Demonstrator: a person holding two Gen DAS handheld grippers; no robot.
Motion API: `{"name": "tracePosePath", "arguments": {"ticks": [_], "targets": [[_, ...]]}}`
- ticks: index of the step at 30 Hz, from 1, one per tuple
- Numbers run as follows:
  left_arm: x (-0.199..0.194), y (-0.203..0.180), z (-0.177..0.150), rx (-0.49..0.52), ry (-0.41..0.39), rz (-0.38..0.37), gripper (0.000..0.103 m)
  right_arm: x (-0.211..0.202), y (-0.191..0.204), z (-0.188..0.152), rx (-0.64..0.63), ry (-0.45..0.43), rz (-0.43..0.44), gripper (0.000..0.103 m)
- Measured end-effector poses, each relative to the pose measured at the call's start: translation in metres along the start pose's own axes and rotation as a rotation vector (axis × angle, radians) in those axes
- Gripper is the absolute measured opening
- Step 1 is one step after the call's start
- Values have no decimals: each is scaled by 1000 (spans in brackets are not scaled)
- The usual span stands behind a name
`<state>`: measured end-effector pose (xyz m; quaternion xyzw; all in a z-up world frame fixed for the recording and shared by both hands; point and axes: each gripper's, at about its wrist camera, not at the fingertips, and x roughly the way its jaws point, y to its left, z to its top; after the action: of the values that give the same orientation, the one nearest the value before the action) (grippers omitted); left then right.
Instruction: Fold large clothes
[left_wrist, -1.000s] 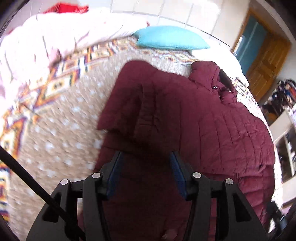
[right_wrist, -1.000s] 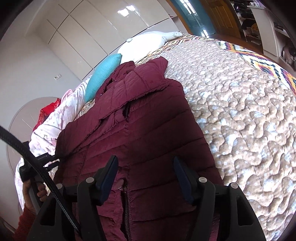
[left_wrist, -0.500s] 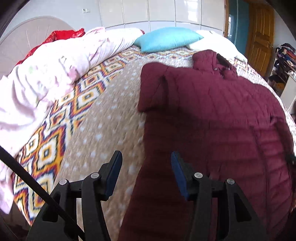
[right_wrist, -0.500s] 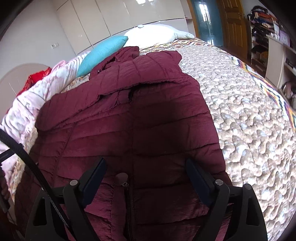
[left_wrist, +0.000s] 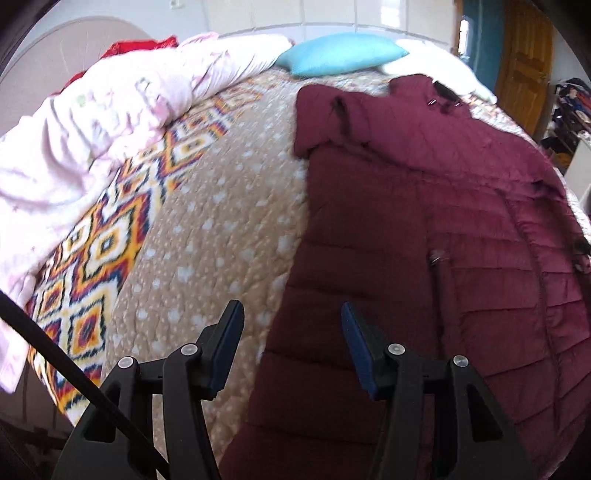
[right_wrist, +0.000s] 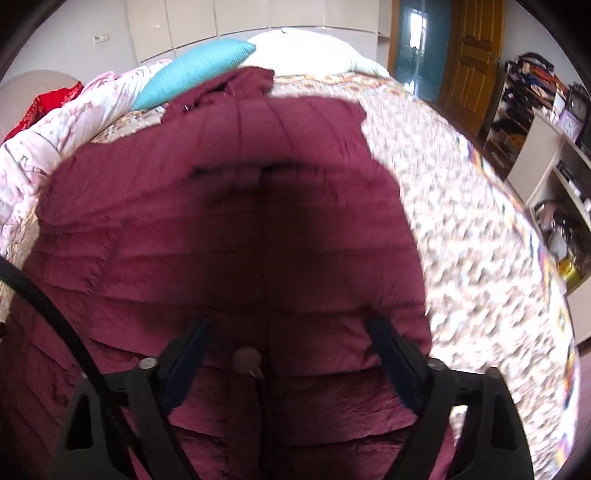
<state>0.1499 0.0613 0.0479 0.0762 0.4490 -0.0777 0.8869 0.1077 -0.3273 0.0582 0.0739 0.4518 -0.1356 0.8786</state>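
Note:
A maroon quilted puffer jacket (left_wrist: 424, 229) lies spread on the bed, hood toward the pillows, both sleeves folded across the body. My left gripper (left_wrist: 291, 317) is open and empty above the jacket's left edge near the hem. In the right wrist view the jacket (right_wrist: 229, 221) fills the middle. My right gripper (right_wrist: 288, 328) is wide open and empty, low over the jacket's lower front, straddling the zipper pull (right_wrist: 246, 359).
The bed has a beige patterned quilt (left_wrist: 207, 236). A pink duvet (left_wrist: 92, 122) is heaped along the left. A turquoise pillow (left_wrist: 340, 51) and a white pillow (right_wrist: 306, 48) lie at the head. Shelves (right_wrist: 554, 155) and a wooden door (right_wrist: 472, 55) stand to the right.
Both grippers have pulled back toward the jacket's hem. The right gripper has opened wider and dropped closer to the fabric. The left gripper shifted left, over the jacket's left edge.

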Motion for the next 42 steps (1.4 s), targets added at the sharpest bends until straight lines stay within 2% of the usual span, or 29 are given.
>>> {"name": "tracePosePath", "arguments": {"ticks": [6, 7, 12, 15, 17, 19, 22, 28, 35, 36, 37, 38, 40, 42], "targets": [[9, -29, 31, -28, -52, -90, 54, -47, 5, 89, 18, -73, 46, 87], [14, -35, 36, -35, -57, -102, 54, -52, 9, 112, 26, -83, 63, 87], [43, -53, 43, -66, -71, -145, 54, -35, 40, 189, 57, -77, 179, 87], [57, -56, 42, -57, -86, -137, 55, -2, 58, 222, 107, -65, 234, 81], [65, -57, 41, -50, -94, -137, 59, 35, 72, 245, 168, -40, 290, 67], [70, -66, 38, -18, -101, -96, 62, 66, 85, 265, 201, -26, 299, 61], [72, -79, 34, 39, -120, -26, 63, 119, 105, 296, 223, -8, 262, 61], [71, -63, 33, -27, -131, -108, 64, 211, 123, 344, 224, 17, 138, 61], [71, -59, 32, -52, -136, -147, 65, 275, 128, 390, 263, -8, 114, 60], [71, -59, 32, -52, -135, -148, 66, 277, 128, 393, 268, -10, 118, 58], [71, -59, 32, -53, -135, -149, 66, 276, 129, 395, 265, -9, 127, 26], [71, -60, 31, -54, -134, -150, 66, 272, 130, 396, 255, -5, 144, 10], [71, -60, 31, -56, -132, -153, 66, 249, 136, 396, 206, -61, 121, 9], [71, -58, 32, -62, -130, -159, 66, 218, 140, 392, 179, -90, 140, 9]]}}
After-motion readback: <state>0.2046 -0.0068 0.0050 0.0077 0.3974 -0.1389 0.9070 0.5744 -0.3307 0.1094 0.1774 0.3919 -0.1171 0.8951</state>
